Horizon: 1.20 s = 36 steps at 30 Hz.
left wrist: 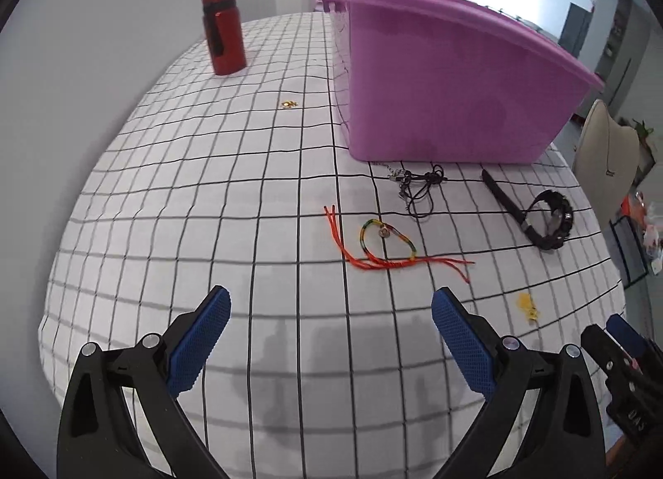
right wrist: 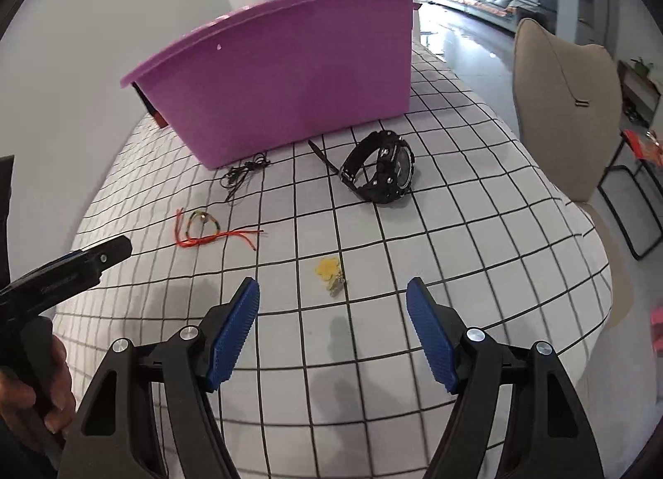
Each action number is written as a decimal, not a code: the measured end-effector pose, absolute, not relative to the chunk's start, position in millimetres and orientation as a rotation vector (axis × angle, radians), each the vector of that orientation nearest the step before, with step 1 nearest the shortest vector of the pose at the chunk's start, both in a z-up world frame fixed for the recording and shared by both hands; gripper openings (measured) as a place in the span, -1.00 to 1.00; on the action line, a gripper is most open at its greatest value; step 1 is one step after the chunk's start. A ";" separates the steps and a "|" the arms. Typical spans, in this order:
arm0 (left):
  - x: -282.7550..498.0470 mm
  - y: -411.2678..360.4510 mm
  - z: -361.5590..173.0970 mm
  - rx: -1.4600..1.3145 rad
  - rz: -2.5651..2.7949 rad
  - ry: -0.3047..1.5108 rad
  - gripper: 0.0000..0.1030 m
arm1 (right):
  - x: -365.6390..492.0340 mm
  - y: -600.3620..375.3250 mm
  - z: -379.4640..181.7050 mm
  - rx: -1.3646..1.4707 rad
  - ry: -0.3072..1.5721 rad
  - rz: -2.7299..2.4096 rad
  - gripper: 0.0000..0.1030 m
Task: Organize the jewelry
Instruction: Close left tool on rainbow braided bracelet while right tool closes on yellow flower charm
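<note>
A purple plastic bin point(left wrist: 447, 77) point(right wrist: 290, 77) stands on the checked tablecloth. In front of it lie a black cord necklace point(left wrist: 422, 189) point(right wrist: 244, 172), a black watch point(left wrist: 547, 218) point(right wrist: 381, 172), a red and multicoloured braided bracelet point(left wrist: 385, 247) point(right wrist: 205, 230) and a small yellow flower piece point(left wrist: 527, 305) point(right wrist: 329, 269). A small gold piece point(left wrist: 289, 104) lies left of the bin. My left gripper point(left wrist: 329, 309) is open and empty, short of the bracelet. My right gripper point(right wrist: 333, 296) is open and empty, just short of the yellow piece.
A red bottle point(left wrist: 223, 29) stands at the back left of the table. A beige chair point(right wrist: 567, 106) stands past the table's right edge. The table's right edge point(right wrist: 596, 255) drops off close to the watch. The left gripper's body point(right wrist: 66, 272) shows at the left of the right wrist view.
</note>
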State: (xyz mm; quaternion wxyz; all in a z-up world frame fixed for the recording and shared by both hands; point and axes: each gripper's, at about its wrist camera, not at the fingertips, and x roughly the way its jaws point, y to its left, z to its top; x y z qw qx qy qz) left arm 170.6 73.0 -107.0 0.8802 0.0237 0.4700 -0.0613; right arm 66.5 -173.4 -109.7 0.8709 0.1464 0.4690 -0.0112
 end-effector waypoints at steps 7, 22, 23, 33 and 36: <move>196.4 74.5 -134.4 0.035 -0.150 0.944 0.86 | 68.8 -165.1 -132.6 0.318 0.942 -0.092 0.37; 228.7 69.6 -175.7 0.039 -0.133 0.975 0.86 | 81.5 -165.3 -160.9 0.310 0.966 -0.153 0.36; 229.1 68.7 -176.6 0.045 -0.130 0.975 0.86 | 82.0 -164.8 -162.2 0.307 0.969 -0.152 0.36; 235.0 67.2 -182.8 0.066 -0.125 0.982 0.86 | 89.4 -154.7 -170.2 0.264 0.993 -0.158 0.35; 235.1 65.1 -183.7 0.072 -0.130 0.977 0.86 | 91.1 -152.0 -170.7 0.243 0.989 -0.158 0.35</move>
